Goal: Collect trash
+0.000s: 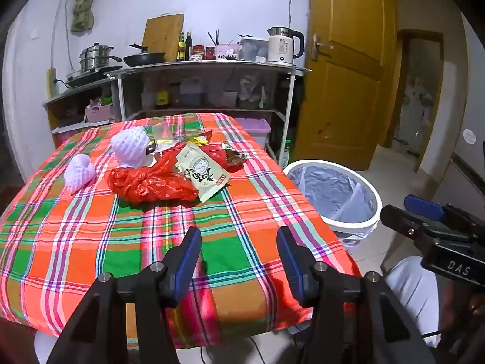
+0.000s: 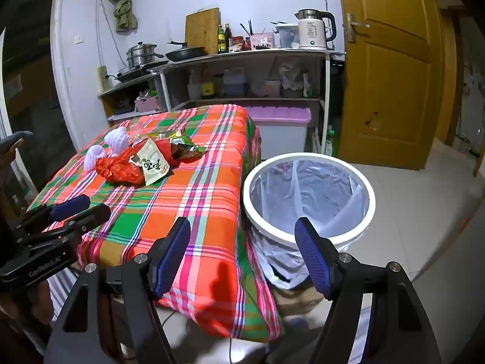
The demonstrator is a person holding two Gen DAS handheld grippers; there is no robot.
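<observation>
Trash lies in a pile on the far half of the plaid-clothed table (image 1: 194, 242): a crumpled red plastic bag (image 1: 151, 185), a beige snack packet (image 1: 203, 173), two white foam fruit nets (image 1: 130, 145) (image 1: 79, 173), clear wrappers and a brown wrapper (image 1: 233, 156). The pile also shows in the right wrist view (image 2: 145, 163). A white bin (image 2: 309, 194) with a clear liner stands on the floor right of the table. My left gripper (image 1: 239, 242) is open and empty above the table's near part. My right gripper (image 2: 242, 236) is open and empty between the table edge and the bin.
A shelf unit (image 1: 200, 66) with pots, a pan, bottles and a kettle (image 1: 283, 45) stands behind the table. A purple-lidded box (image 2: 279, 118) sits under it. A wooden door (image 2: 391, 60) is at the right, with tiled floor beside the bin.
</observation>
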